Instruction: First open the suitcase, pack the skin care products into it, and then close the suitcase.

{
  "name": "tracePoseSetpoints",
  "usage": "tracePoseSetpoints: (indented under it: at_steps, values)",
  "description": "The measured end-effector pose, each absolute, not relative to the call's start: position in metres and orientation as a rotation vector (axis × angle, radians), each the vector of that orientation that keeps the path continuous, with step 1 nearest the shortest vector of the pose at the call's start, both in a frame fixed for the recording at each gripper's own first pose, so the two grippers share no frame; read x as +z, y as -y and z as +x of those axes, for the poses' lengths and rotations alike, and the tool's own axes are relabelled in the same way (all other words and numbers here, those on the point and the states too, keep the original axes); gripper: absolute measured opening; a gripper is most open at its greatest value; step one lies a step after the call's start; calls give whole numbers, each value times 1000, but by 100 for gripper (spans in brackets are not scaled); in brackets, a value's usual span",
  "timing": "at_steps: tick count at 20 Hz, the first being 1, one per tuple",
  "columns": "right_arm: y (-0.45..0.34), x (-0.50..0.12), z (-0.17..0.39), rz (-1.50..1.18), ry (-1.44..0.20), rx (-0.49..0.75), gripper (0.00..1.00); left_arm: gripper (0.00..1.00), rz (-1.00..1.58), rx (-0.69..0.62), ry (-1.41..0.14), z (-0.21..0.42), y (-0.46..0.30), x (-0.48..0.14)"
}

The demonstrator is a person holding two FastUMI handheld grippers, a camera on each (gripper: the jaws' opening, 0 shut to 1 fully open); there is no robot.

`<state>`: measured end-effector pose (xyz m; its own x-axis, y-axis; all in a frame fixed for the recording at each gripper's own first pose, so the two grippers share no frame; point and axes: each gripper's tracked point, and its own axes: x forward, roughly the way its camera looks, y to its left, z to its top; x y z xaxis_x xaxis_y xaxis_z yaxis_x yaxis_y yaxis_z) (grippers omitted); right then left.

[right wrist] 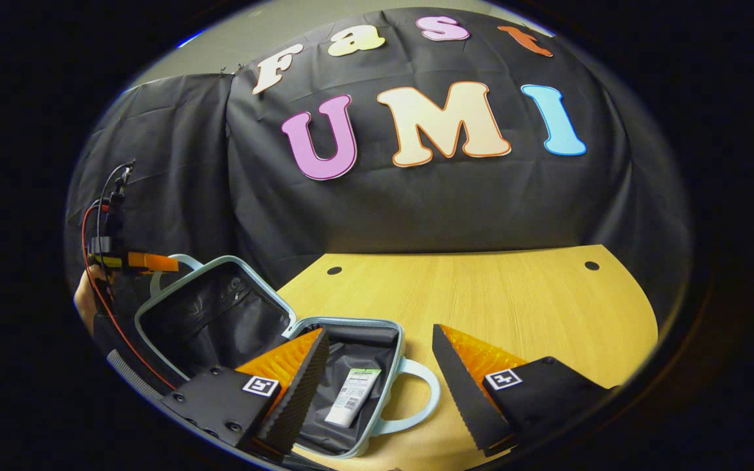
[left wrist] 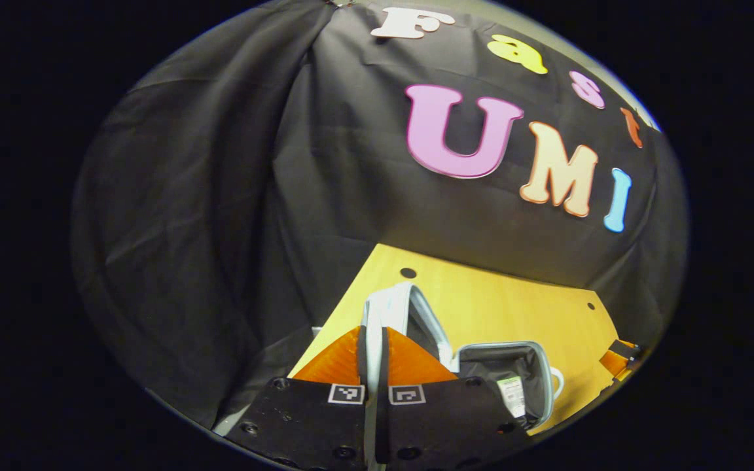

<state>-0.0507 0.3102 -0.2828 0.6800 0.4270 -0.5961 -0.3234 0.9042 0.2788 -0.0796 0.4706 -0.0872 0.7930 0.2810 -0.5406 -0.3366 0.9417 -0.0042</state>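
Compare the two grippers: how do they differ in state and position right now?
The left gripper has its fingers shut on the raised lid; the right gripper is spread wide and holds nothing. The left sits at the lid's edge; the right hangs over the suitcase base, above the tube. Both carry square markers.

pale blue suitcase [right wrist: 377, 399] with black lining, white tube [right wrist: 353, 396] with green top, light wood-grain table [right wrist: 482, 301].

Wooden table [right wrist: 482, 294], black cloth wall [right wrist: 416, 203], seemingly dim.
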Motion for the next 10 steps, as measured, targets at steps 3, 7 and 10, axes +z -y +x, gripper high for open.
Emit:
tracePoseSetpoints:
  at_steps: [3, 7, 10]
  values:
    - [-289, -277, -49, 185, -700, 438, 98, 0, -92, 291, -545, -65, -425, -71]
    - [-256, -277, -43, 201, -711, 443, 98, 0, -76, 219, -528, -46, -359, -63]
    - [-234, -273, -33, 210, -696, 435, 98, 0, -112, 159, -527, -29, -310, -64]
